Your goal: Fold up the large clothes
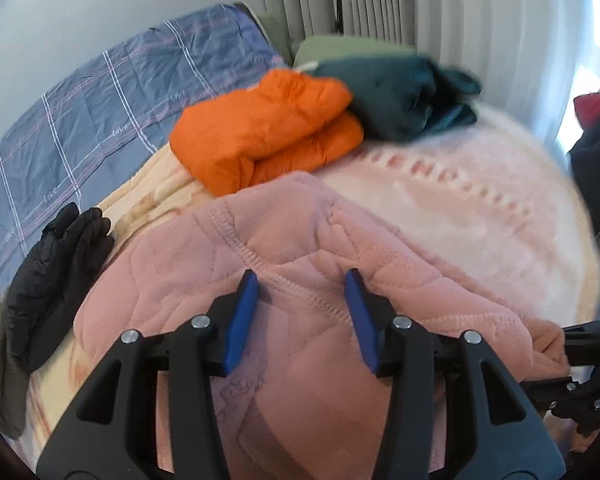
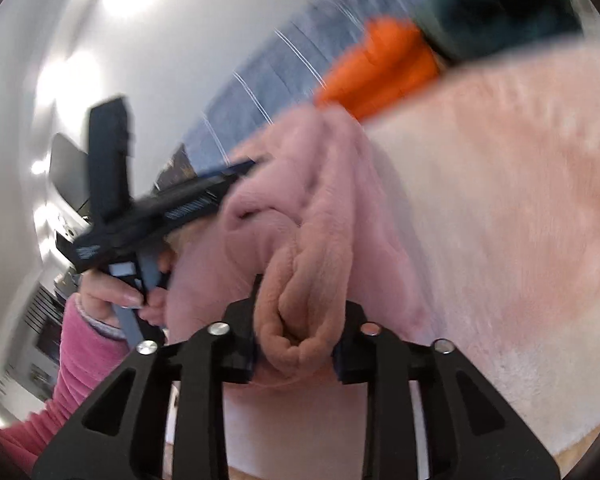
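Note:
A pink quilted fleece garment (image 1: 284, 264) lies bunched on the bed, also in the right wrist view (image 2: 312, 184). My left gripper (image 1: 302, 280) is open above its seamed fabric, blue pads spread wide; it also appears at the left of the right wrist view (image 2: 236, 170). My right gripper (image 2: 298, 312) is shut on a thick bunched fold of the pink garment, which fills the gap between its fingers. Part of the right gripper shows at the right edge of the left wrist view (image 1: 592, 364).
A folded orange garment (image 1: 264, 132) and a dark teal one (image 1: 400, 96) lie at the back. Black gloves (image 1: 56, 272) lie at left on the bed. A blue plaid duvet (image 1: 100, 120) and a pale pink fluffy blanket (image 1: 480, 216) cover the bed. Curtains hang behind.

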Motion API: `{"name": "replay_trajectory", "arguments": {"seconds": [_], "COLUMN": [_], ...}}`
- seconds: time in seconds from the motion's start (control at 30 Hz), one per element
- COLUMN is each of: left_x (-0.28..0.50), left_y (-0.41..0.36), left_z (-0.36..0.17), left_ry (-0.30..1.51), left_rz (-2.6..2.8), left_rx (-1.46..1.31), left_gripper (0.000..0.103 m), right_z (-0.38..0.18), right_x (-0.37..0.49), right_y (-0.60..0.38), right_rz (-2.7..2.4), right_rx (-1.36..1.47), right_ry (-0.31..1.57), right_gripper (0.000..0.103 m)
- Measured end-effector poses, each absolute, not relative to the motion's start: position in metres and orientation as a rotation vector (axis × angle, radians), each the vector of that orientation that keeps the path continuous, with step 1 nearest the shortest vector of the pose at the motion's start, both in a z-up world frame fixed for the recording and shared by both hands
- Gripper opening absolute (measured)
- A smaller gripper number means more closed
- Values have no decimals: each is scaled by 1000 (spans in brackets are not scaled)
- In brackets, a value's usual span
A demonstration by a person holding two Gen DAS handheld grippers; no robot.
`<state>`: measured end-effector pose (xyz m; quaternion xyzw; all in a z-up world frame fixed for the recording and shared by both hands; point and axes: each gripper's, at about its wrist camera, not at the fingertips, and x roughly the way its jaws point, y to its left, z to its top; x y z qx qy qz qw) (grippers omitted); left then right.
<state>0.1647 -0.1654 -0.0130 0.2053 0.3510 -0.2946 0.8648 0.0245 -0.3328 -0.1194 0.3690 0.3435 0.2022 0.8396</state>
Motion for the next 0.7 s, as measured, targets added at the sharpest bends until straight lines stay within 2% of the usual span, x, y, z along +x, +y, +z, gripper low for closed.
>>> {"name": "replay_trajectory", "arguments": {"seconds": [0.07, 0.13, 0.3, 0.37, 0.43, 0.5, 0.63, 0.7], "left_x": [161, 157, 163, 164, 163, 162, 161, 161], "left_y": [-170, -171, -158, -156, -157, -156, -148, -144], "left_z": [-17, -17, -16, -16, -17, -17, -16, -16], "left_ry": [718, 694, 710, 715, 711, 705, 695, 691], "left_rz": [-607, -589, -620, -627, -623, -621, -632, -635], "left_rx": [460, 482, 418, 403, 403, 399, 360, 342], "left_gripper": [47, 47, 47, 47, 47, 47, 47, 47], "right_z": [-117, -102, -61, -46, -41, -45, -65, -76], "right_x": [22, 17, 27, 50, 77, 111, 164, 189], "right_y": [-338, -340, -356, -355, -351, -345, -343, -346], "right_rz": [449, 418, 344, 314, 291, 301, 315, 361], "right_rx": [790, 710, 624, 530, 473, 452, 494, 560], "right_ry": [724, 701, 615, 605, 629, 692, 776, 812], "right_gripper": [35, 46, 47, 46, 30, 21, 23, 32]}}
